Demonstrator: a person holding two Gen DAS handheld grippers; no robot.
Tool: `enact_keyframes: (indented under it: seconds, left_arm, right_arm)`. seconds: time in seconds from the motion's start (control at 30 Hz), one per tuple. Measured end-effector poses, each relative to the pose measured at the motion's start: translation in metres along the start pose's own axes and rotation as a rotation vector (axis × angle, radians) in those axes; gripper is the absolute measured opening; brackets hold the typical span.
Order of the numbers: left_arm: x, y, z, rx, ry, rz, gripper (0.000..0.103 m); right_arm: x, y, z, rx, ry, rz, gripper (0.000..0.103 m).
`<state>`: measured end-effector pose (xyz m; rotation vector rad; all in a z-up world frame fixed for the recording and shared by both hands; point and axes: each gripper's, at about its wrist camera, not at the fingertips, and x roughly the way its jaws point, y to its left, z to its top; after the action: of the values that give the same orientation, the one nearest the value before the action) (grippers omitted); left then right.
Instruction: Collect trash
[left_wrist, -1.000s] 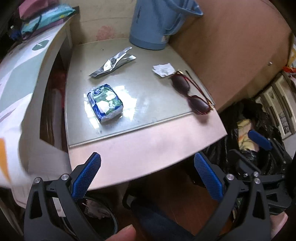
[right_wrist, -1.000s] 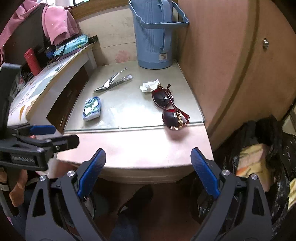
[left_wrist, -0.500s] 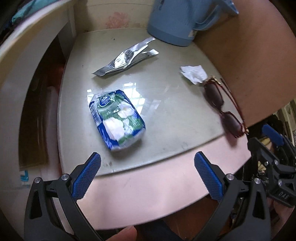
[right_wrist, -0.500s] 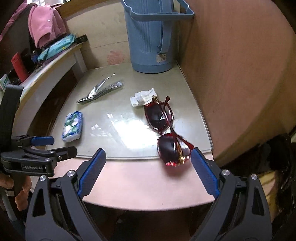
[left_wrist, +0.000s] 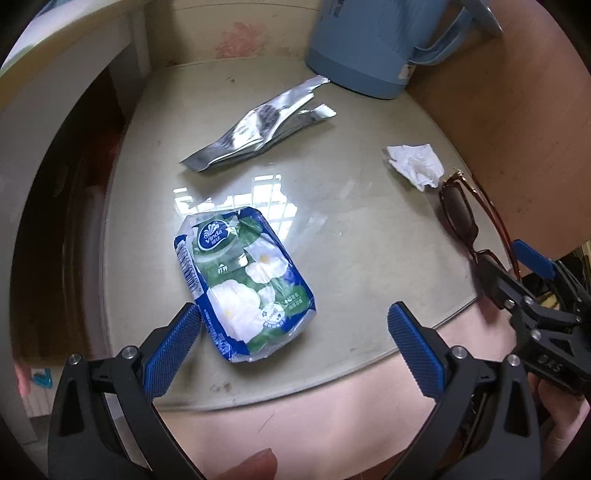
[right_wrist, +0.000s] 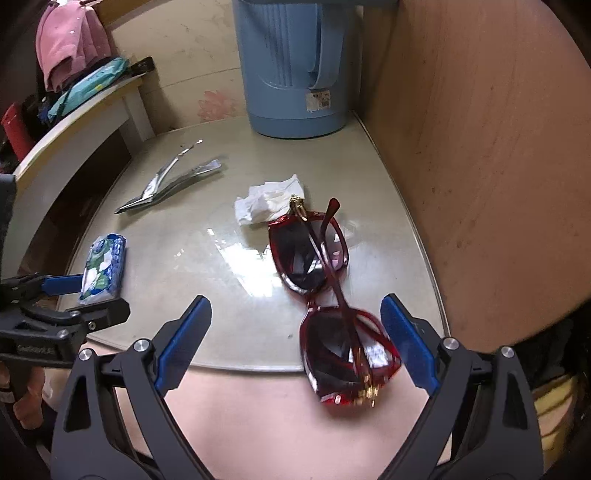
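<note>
Left wrist: my left tool (left_wrist: 293, 325) gapes wide; tissue pack (left_wrist: 243, 282) lies on the worktop (left_wrist: 351, 236) just ahead, left-of-centre, long axis running away.

Right wrist: my right tool (right_wrist: 293, 334) also spread, empty, sunglasses (right_wrist: 328, 291) between its pads. Left is nearer the pack.

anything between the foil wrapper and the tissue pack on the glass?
No, bare glass. The left wrist view shows only window glare between the foil wrapper and the tissue pack.
</note>
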<state>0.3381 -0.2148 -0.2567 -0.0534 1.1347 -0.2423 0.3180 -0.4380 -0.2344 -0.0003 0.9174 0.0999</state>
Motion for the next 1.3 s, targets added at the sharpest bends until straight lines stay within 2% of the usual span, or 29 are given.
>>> enact_keyframes:
  seconds: [0.1, 0.2, 0.27, 0.3, 0.33, 0.37, 0.4, 0.47, 0.5, 0.53, 0.57, 0.63, 0.7, 0.73, 0.87, 1.1, 1.17, 1.2, 1.23, 1.3]
  left_arm:
    - [0.004, -0.007, 0.003, 0.016, -0.011, 0.017, 0.097]
    - [0.007, -0.016, 0.005, 0.036, -0.031, -0.001, 0.096]
    - [0.006, -0.020, 0.004, 0.053, -0.041, 0.016, 0.088]
    - [0.005, -0.023, 0.004, 0.063, -0.048, 0.028, 0.078]
    - [0.004, -0.024, 0.004, 0.068, -0.054, 0.023, 0.069]
    - [0.003, -0.024, 0.004, 0.069, -0.059, 0.007, 0.063]
    - [0.002, -0.024, 0.004, 0.066, -0.061, -0.017, 0.052]
    - [0.002, -0.024, 0.004, 0.054, -0.058, -0.044, 0.048]
    - [0.002, -0.024, 0.004, 0.053, -0.060, -0.048, 0.042]
    - [0.003, -0.024, 0.004, 0.054, -0.064, -0.042, 0.036]
    - [0.002, -0.025, 0.005, 0.053, -0.066, -0.044, 0.035]
    - [0.001, -0.024, 0.007, 0.041, -0.064, -0.066, 0.022]
    - [-0.001, -0.023, 0.009, 0.032, -0.060, -0.083, 0.017]
    - [-0.001, -0.023, 0.011, 0.032, -0.058, -0.090, 0.009]
    - [-0.002, -0.019, 0.011, 0.015, -0.055, -0.115, 0.000]
    - [-0.010, -0.012, 0.006, -0.005, -0.081, -0.169, 0.001]
    - [-0.015, -0.012, 0.007, -0.009, -0.103, -0.178, 0.019]
    - [-0.018, -0.013, 0.010, -0.016, -0.115, -0.167, 0.061]
    - [-0.018, -0.011, 0.014, -0.027, -0.129, -0.171, 0.077]
    - [-0.019, -0.012, 0.020, -0.035, -0.141, -0.149, 0.077]
  right_arm:
    - [0.007, -0.005, 0.003, 0.003, 0.004, 0.004, 0.092]
    - [0.012, -0.008, 0.005, 0.005, 0.013, 0.016, 0.090]
    - [0.015, -0.009, 0.003, 0.005, 0.034, 0.042, 0.081]
    - [0.018, -0.009, 0.002, 0.005, 0.047, 0.053, 0.071]
    - [0.019, -0.009, 0.001, 0.006, 0.050, 0.052, 0.065]
    - [0.020, -0.010, 0.000, 0.008, 0.049, 0.056, 0.062]
    - [0.019, -0.010, -0.001, 0.009, 0.043, 0.057, 0.059]
    - [0.019, -0.009, -0.002, 0.010, 0.034, 0.052, 0.054]
    - [0.018, -0.009, -0.003, 0.010, 0.031, 0.049, 0.045]
    - [0.017, -0.009, -0.003, 0.011, 0.030, 0.051, 0.032]
    - [0.017, -0.010, -0.003, 0.017, 0.031, 0.060, 0.026]
    - [0.015, -0.011, -0.003, 0.034, 0.027, 0.079, 0.023]
    - [0.014, -0.013, -0.004, 0.047, 0.018, 0.089, 0.019]
    - [0.012, -0.014, -0.004, 0.057, 0.014, 0.100, 0.011]
    - [0.010, -0.014, -0.003, 0.069, 0.015, 0.119, 0.010]
    - [0.005, -0.016, -0.005, 0.101, -0.010, 0.140, 0.007]
    - [0.005, -0.015, -0.005, 0.102, -0.013, 0.139, 0.007]
    - [0.005, -0.015, -0.004, 0.104, -0.012, 0.140, 0.007]
    - [0.005, -0.014, -0.004, 0.104, -0.013, 0.141, 0.007]
    - [0.005, -0.011, -0.002, 0.099, -0.015, 0.141, 0.007]
